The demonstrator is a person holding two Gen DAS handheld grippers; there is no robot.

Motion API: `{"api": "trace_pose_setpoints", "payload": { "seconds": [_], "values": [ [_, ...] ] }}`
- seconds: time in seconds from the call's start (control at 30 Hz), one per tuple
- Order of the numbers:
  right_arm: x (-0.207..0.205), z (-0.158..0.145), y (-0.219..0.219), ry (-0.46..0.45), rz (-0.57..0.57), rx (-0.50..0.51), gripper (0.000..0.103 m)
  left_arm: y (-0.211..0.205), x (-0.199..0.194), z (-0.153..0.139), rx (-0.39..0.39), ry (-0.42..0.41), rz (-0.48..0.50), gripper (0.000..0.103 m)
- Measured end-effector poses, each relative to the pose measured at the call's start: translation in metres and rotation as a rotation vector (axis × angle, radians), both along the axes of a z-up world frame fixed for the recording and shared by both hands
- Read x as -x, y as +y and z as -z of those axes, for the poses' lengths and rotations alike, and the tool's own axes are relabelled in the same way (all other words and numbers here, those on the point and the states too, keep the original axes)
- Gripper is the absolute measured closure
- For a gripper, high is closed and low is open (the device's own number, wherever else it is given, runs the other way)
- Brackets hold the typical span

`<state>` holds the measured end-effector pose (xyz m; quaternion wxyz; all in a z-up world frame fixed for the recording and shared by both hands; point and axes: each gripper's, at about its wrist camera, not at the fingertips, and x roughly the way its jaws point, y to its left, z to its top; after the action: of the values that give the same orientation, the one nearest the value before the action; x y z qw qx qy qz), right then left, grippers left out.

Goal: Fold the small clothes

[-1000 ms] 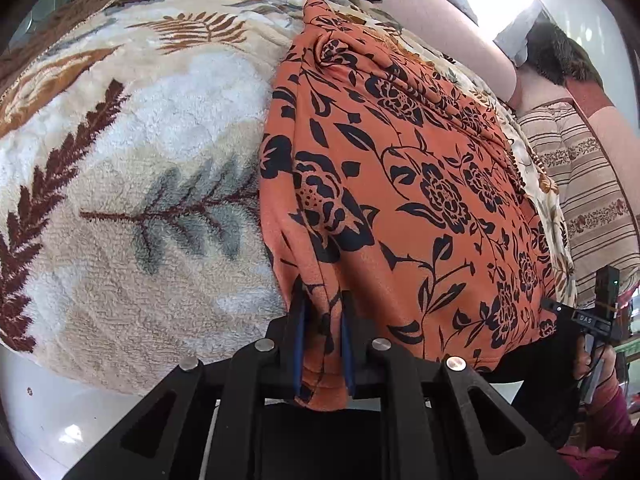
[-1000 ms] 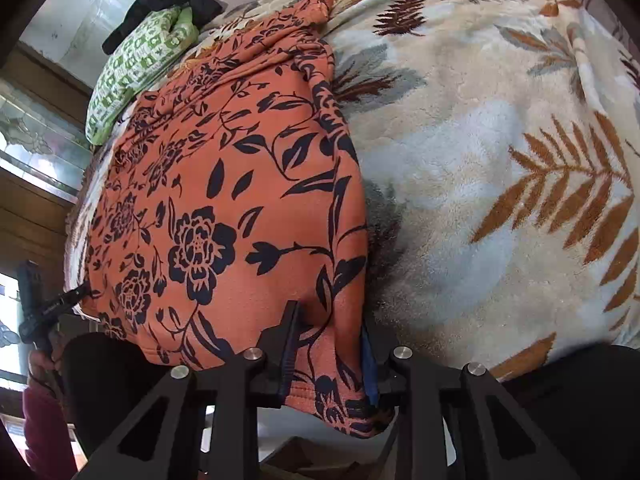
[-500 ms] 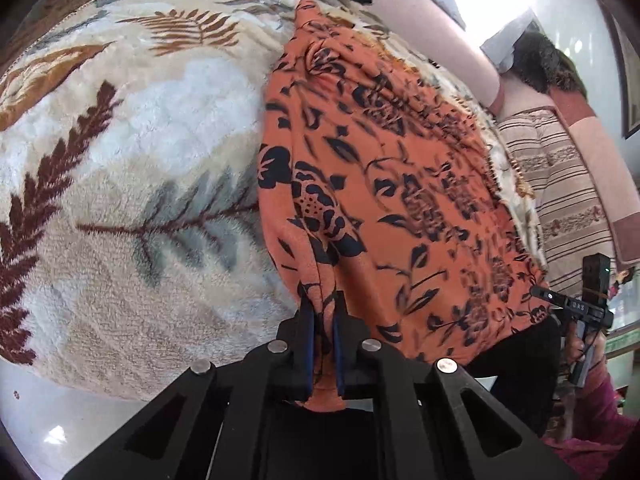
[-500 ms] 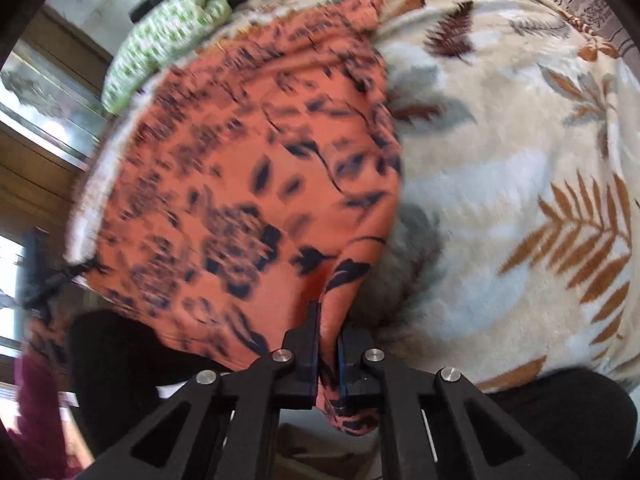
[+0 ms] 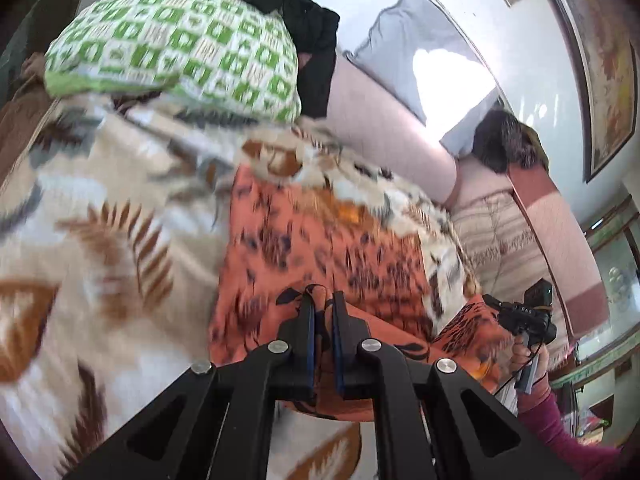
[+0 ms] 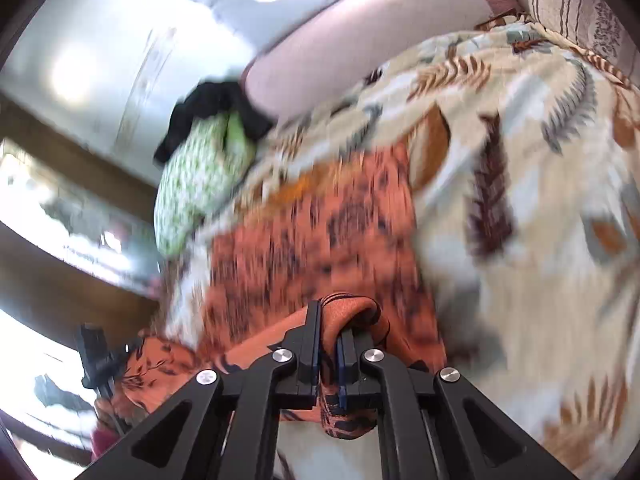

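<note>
Orange floral garment (image 5: 320, 248) pinched — left gripper (image 5: 323, 304), right gripper (image 6: 329, 322) angled downward

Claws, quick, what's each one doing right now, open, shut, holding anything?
Left claw: shut on the near hem of the orange floral garment.
Right claw: shut on the same garment's hem, a fold bunched between its fingers.

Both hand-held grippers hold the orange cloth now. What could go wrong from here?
1. Each hand-held gripper, left and right, pinches only a small bunch of the orange cloth at its near edge, so an edge may slip out.
2. The fleecy blanket under it may drag on the cloth and wrinkle the fold.
</note>
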<state>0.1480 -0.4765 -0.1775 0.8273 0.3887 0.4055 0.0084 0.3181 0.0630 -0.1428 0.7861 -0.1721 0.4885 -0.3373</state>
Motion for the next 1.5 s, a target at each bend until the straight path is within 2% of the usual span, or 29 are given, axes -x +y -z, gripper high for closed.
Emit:
{"api": "trace_pose_setpoints", "payload": {
  "seconds": [0.1, 0.2, 0.27, 0.37, 0.43, 0.47, 0.5, 0.53, 0.57, 0.6, 0.7, 0.83, 0.9, 0.97, 1.03, 1.07, 1.1, 1.17, 1.23, 1.33, 1.37, 1.43, 1.5],
  "values": [
    [-0.059, 0.010, -0.036, 0.001, 0.107, -0.049, 0.097, -0.022, -0.067, 0.011, -0.035, 0.026, -0.072, 0.096],
    [-0.114, 0.045, -0.061, 0.030, 0.186, -0.128, 0.094, -0.042, -0.124, 0.051, -0.102, 0.080, -0.175, 0.094],
    [-0.135, 0.076, -0.081, 0.035, 0.278, -0.183, 0.094, -0.047, -0.143, 0.081, -0.127, 0.128, -0.251, 0.092],
    [-0.135, 0.106, -0.104, 0.023, 0.419, -0.231, 0.089, -0.032, -0.142, 0.101, -0.020, 0.142, -0.378, 0.089],
    [-0.124, 0.103, -0.111, -0.033, 0.449, -0.214, 0.084, -0.015, -0.129, 0.093, 0.061, 0.076, -0.442, 0.073],
    [-0.119, 0.096, -0.109, -0.057, 0.435, -0.180, 0.076, -0.009, -0.118, 0.083, 0.056, 0.019, -0.482, 0.068],
    [-0.118, 0.086, -0.101, -0.064, 0.389, -0.132, 0.071, -0.005, -0.105, 0.071, 0.037, -0.035, -0.513, 0.056],
    [-0.125, 0.081, -0.095, -0.063, 0.329, -0.104, 0.069, -0.005, -0.091, 0.061, 0.036, -0.078, -0.517, 0.048],
    [-0.129, 0.073, -0.080, -0.059, 0.248, -0.076, 0.069, -0.008, -0.078, 0.053, 0.047, -0.106, -0.493, 0.046],
    [-0.131, 0.067, -0.065, -0.045, 0.185, -0.030, 0.069, -0.015, -0.062, 0.048, 0.039, -0.111, -0.466, 0.045],
    [-0.149, 0.060, -0.004, -0.008, -0.014, 0.088, 0.069, -0.046, -0.021, 0.050, -0.065, -0.100, -0.463, 0.045],
    [-0.193, 0.100, 0.064, 0.182, -0.182, 0.188, 0.069, -0.080, 0.012, 0.082, -0.085, -0.103, -0.462, 0.045],
    [-0.221, 0.109, 0.083, 0.193, -0.205, 0.316, 0.068, -0.089, 0.000, 0.103, -0.147, -0.024, -0.438, 0.045],
    [-0.255, 0.109, 0.088, 0.184, -0.166, 0.398, 0.068, -0.084, -0.005, 0.111, -0.133, -0.015, -0.463, 0.045],
    [-0.284, 0.106, 0.088, 0.217, -0.092, 0.411, 0.068, -0.075, -0.012, 0.111, -0.151, -0.022, -0.499, 0.045],
    [-0.295, 0.100, 0.093, 0.212, -0.080, 0.411, 0.069, -0.070, -0.014, 0.110, -0.152, -0.022, -0.512, 0.045],
    [-0.301, 0.093, 0.104, 0.167, -0.104, 0.392, 0.069, -0.062, -0.017, 0.110, -0.145, -0.014, -0.536, 0.045],
    [-0.308, 0.078, 0.143, 0.075, -0.227, 0.329, 0.069, -0.047, -0.017, 0.110, -0.111, 0.029, -0.585, 0.045],
    [-0.315, 0.074, 0.191, 0.050, -0.366, 0.305, 0.069, -0.036, -0.020, 0.110, -0.065, 0.060, -0.603, 0.045],
    [-0.334, 0.090, 0.246, 0.070, -0.479, 0.246, 0.069, -0.035, -0.019, 0.105, -0.188, 0.035, -0.631, 0.045],
    [-0.345, 0.097, 0.256, 0.088, -0.470, 0.248, 0.069, -0.037, -0.021, 0.106, -0.212, 0.040, -0.612, 0.045],
    [-0.370, 0.113, 0.263, 0.119, -0.392, 0.311, 0.068, -0.038, -0.024, 0.114, -0.204, 0.085, -0.562, 0.045],
    [-0.391, 0.120, 0.254, 0.109, -0.295, 0.286, 0.070, -0.035, -0.027, 0.120, -0.188, 0.114, -0.560, 0.045]
  ]
}}
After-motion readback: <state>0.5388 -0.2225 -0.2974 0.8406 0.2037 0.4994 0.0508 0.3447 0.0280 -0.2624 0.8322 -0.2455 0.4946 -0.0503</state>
